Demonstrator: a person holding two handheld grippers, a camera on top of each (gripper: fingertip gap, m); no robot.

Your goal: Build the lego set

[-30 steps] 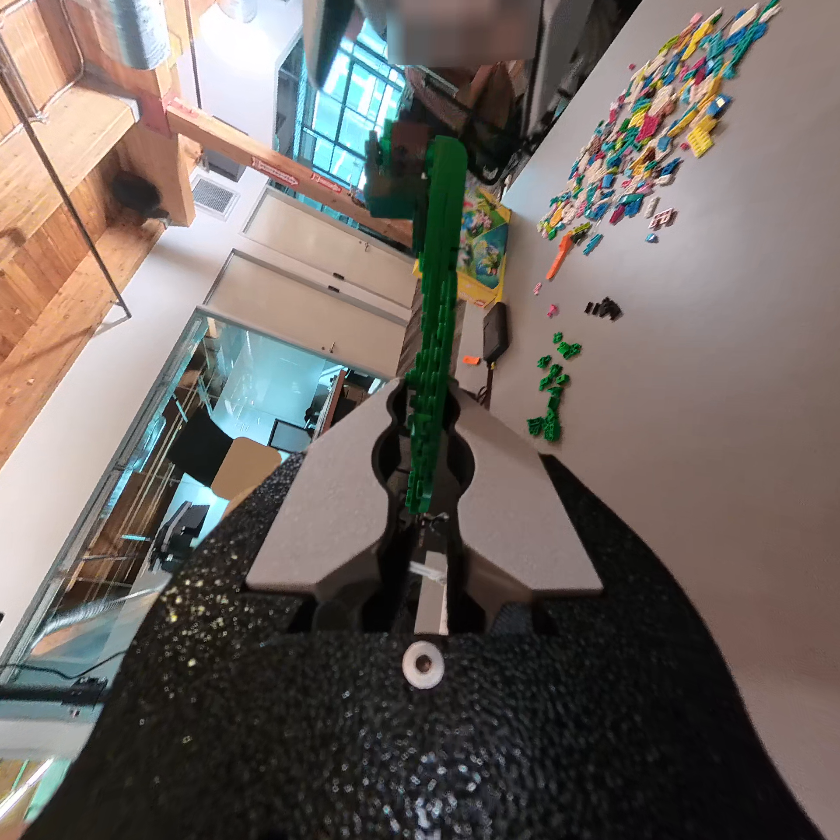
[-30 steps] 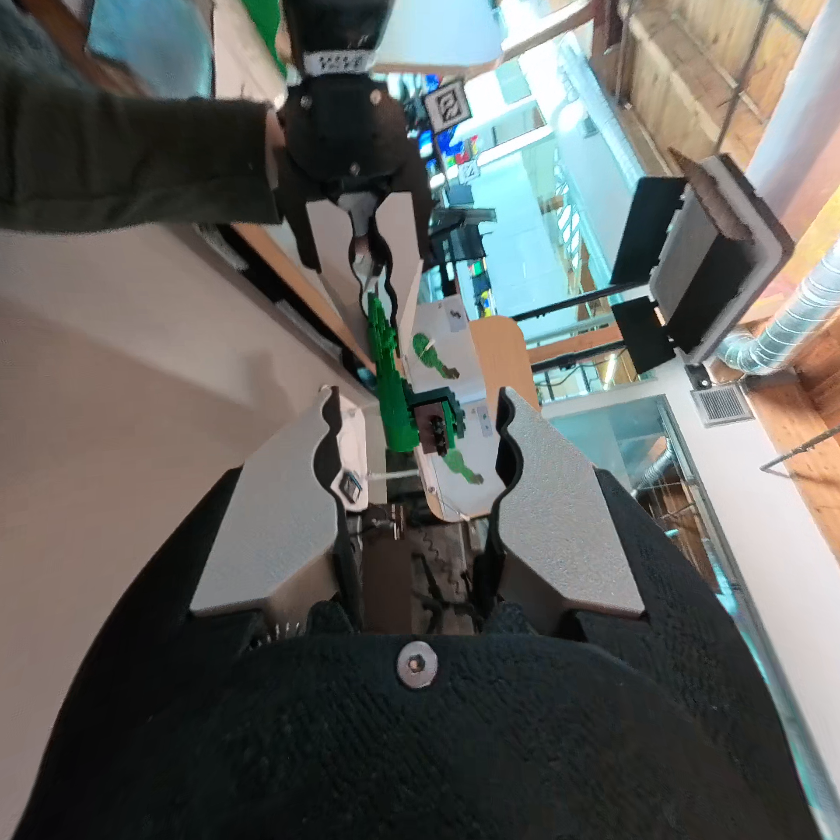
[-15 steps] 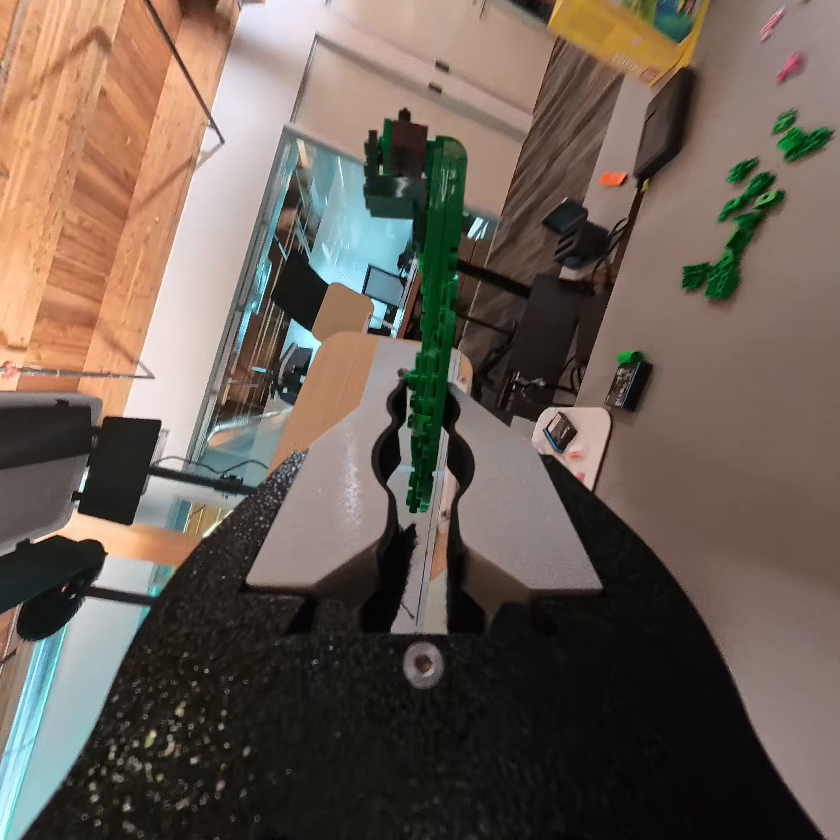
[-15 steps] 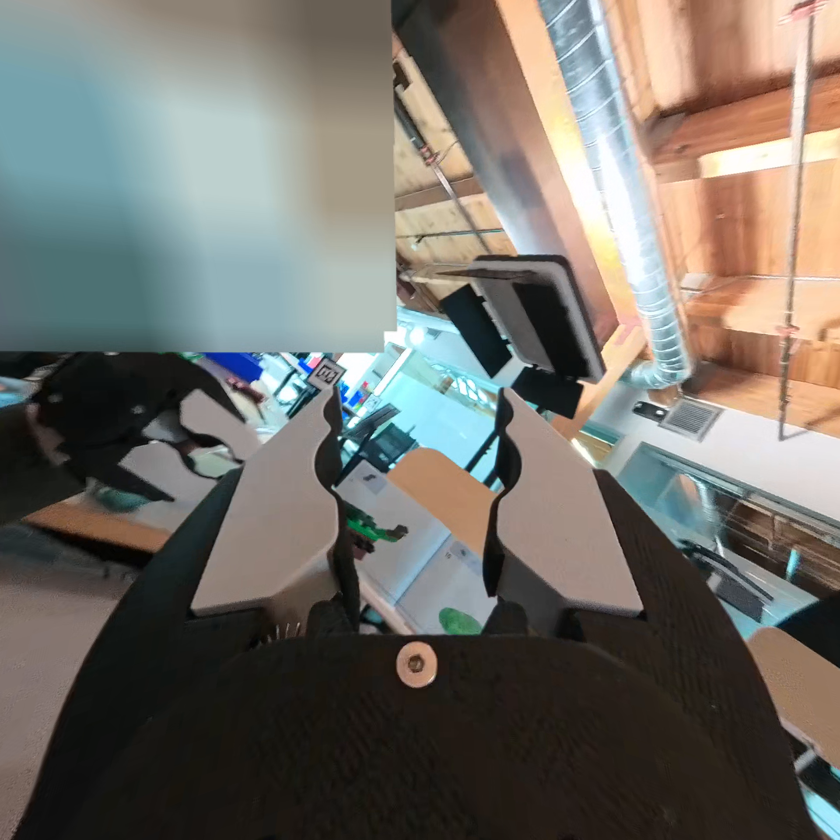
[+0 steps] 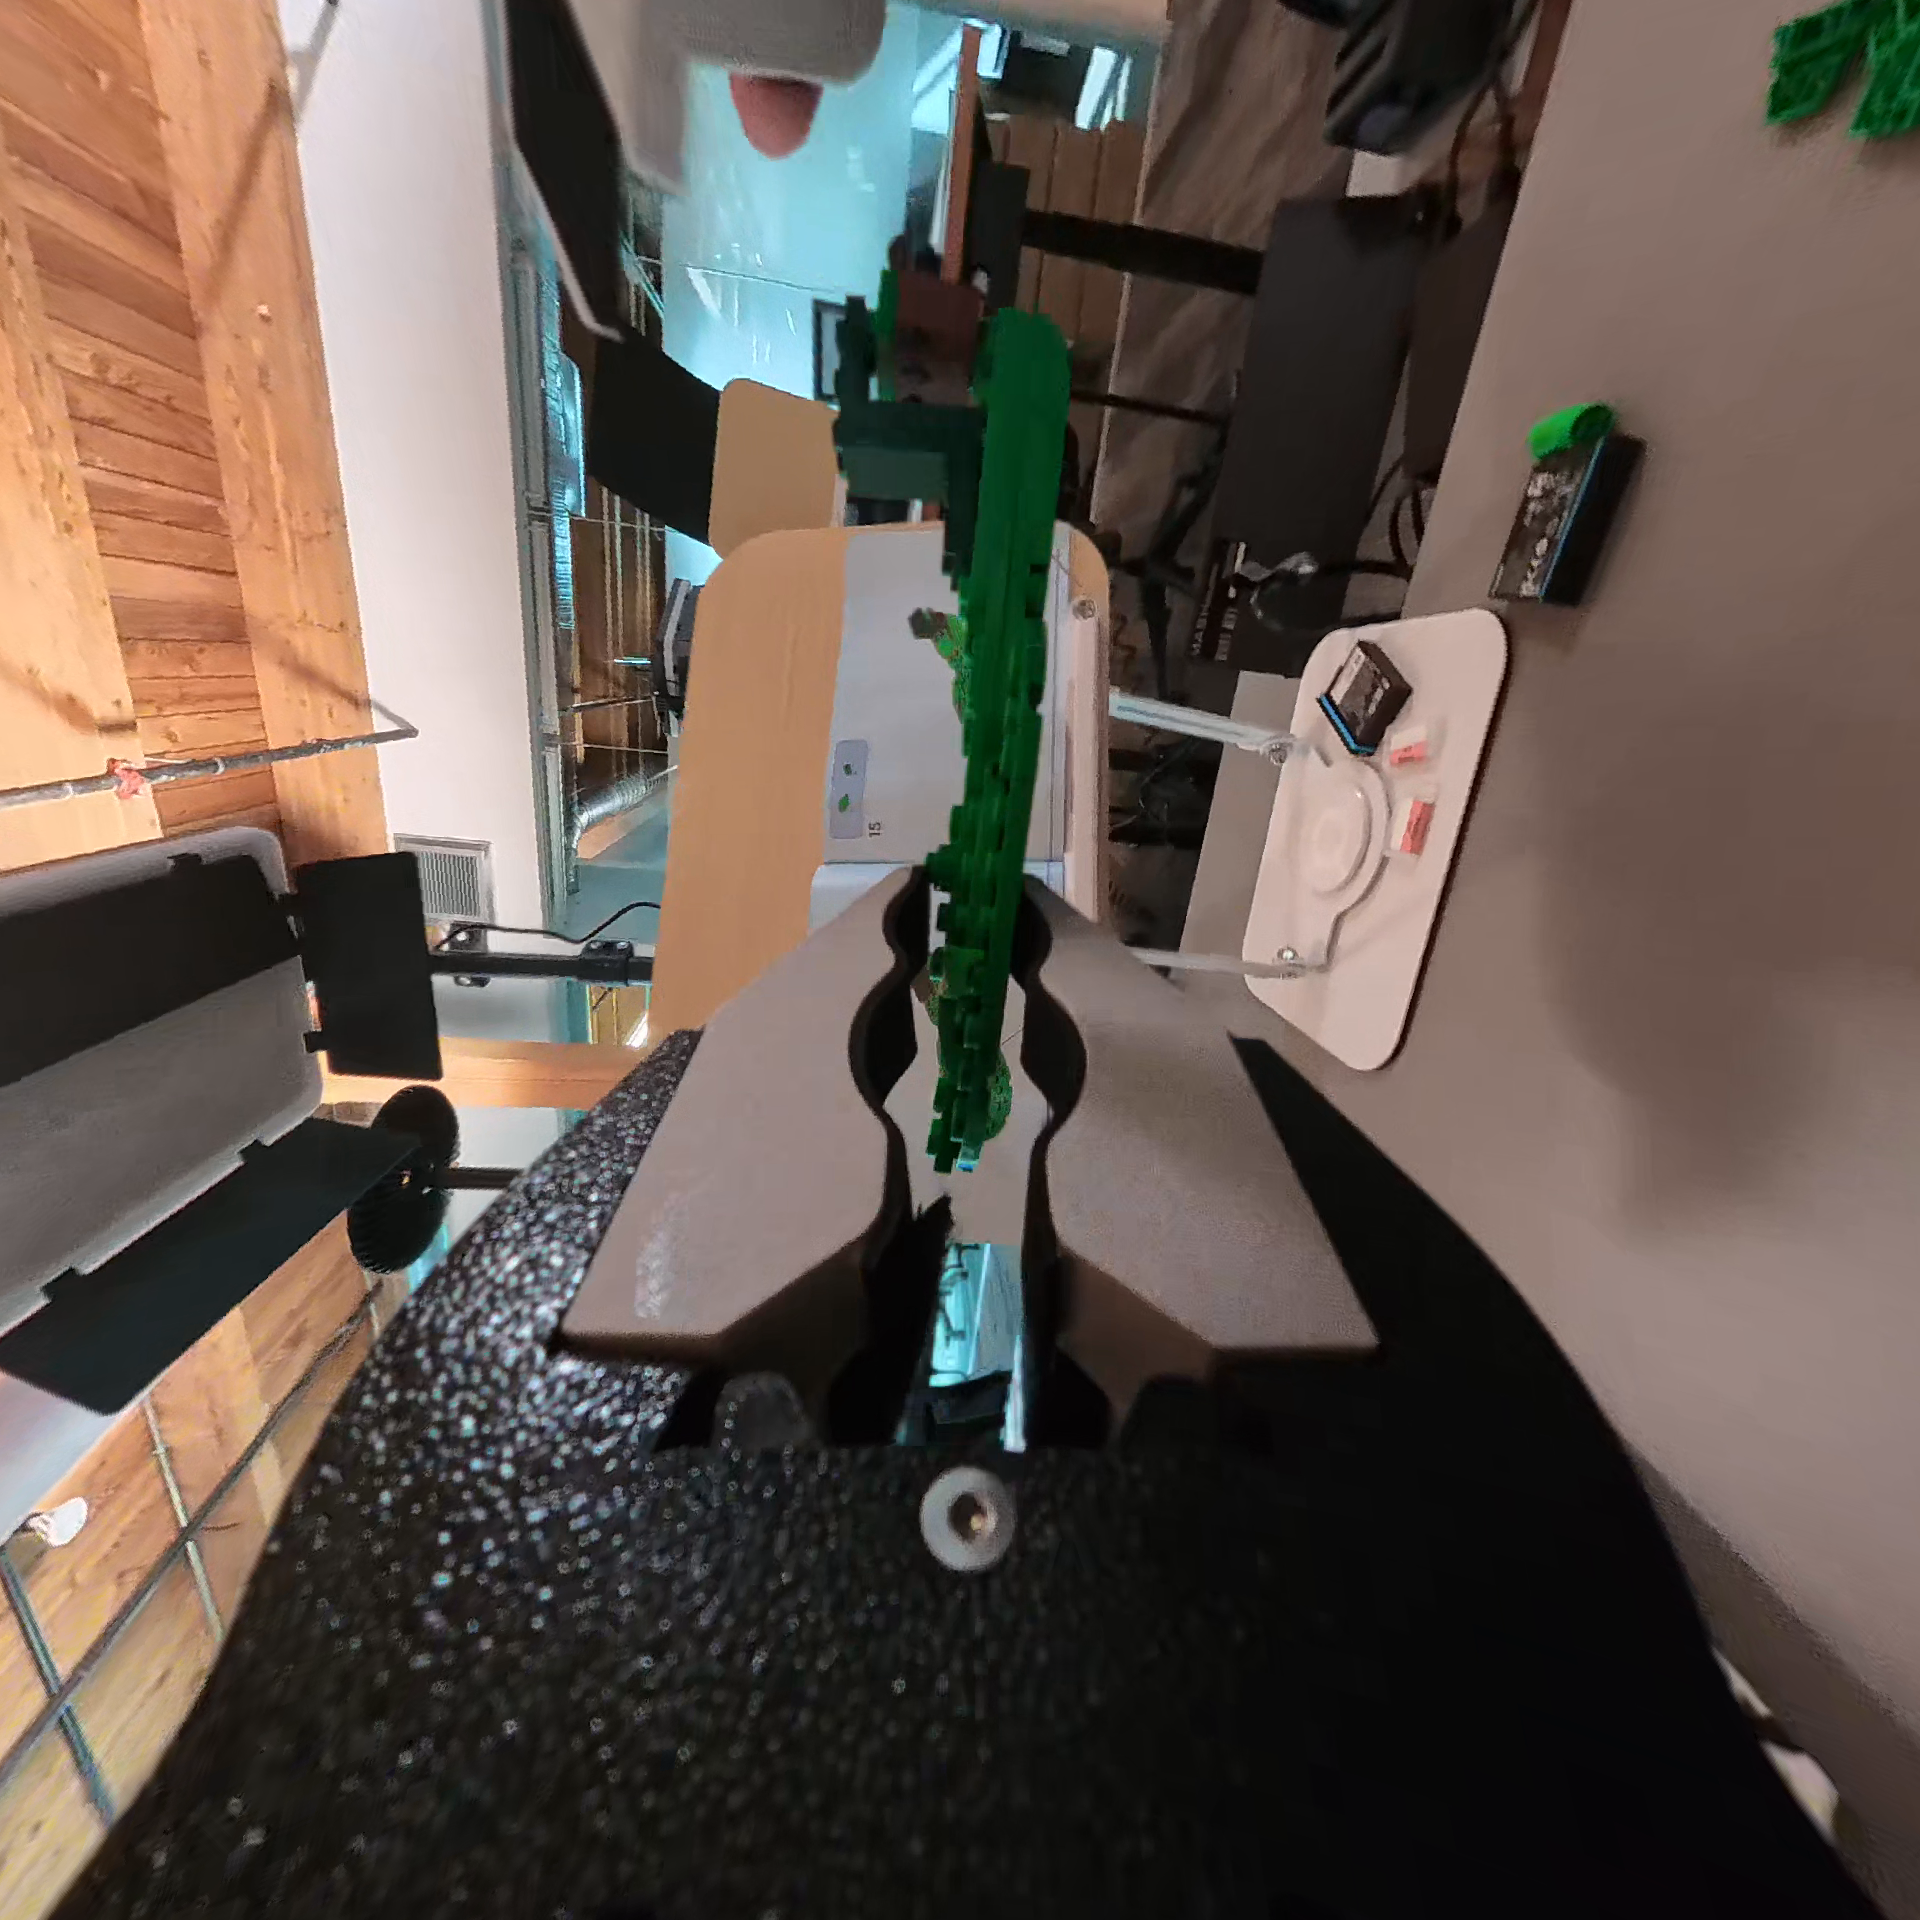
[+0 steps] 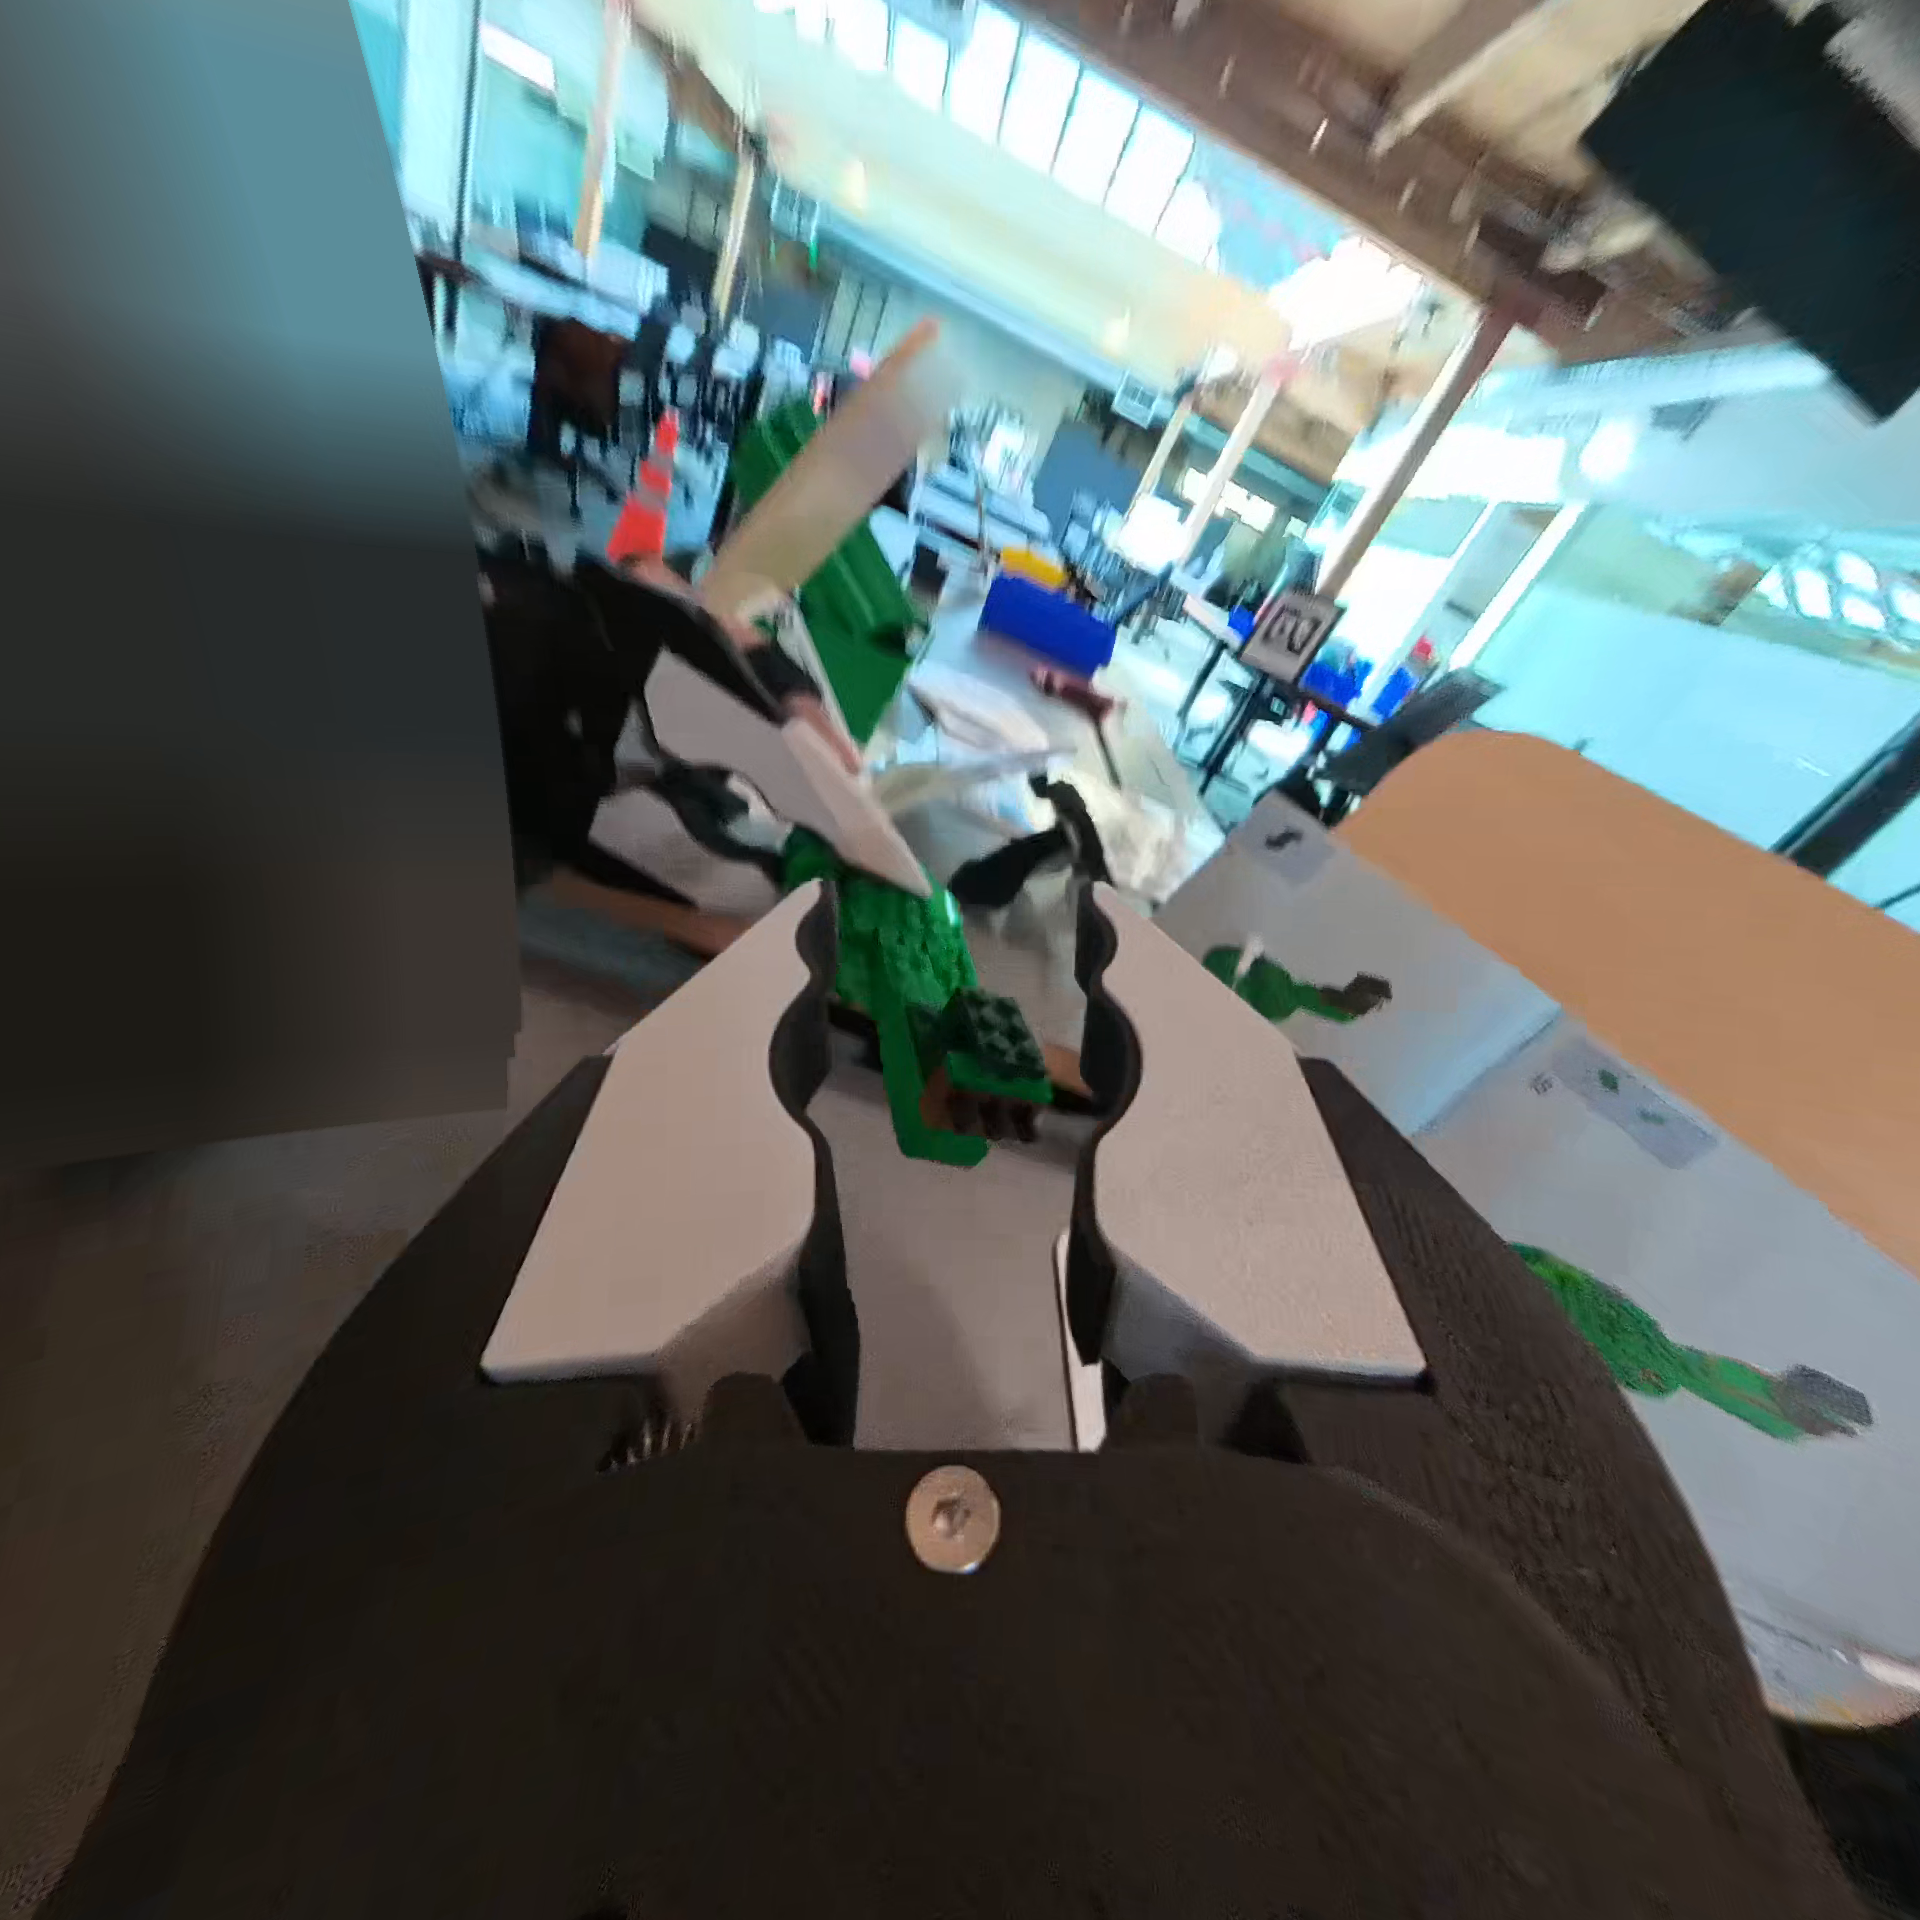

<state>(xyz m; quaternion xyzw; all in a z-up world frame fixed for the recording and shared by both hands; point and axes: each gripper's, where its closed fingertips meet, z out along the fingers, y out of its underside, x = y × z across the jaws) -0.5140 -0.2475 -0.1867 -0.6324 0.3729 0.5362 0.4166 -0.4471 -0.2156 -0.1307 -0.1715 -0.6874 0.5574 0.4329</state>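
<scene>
Between the closed fingers of the left gripper (image 5: 971,914) one long green lego build (image 5: 1003,665) is clamped, its lower end hidden. The right gripper (image 6: 956,925) is open and empty, and motion blurs the build's far part there. Loose green pieces (image 5: 1839,73) are cut off at the table (image 5: 1714,935) edge.

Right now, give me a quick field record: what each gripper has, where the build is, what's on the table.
left gripper: shut on the green lego assembly, gripping its near end
assembly: long green plate stack held edge-on, with a dark green and brown block cluster at the far end
right gripper: open, empty, the assembly's block end in front of its fingers
table: grey, with loose green lego pieces at the far edge
other: white pad holding a small black block
</scene>
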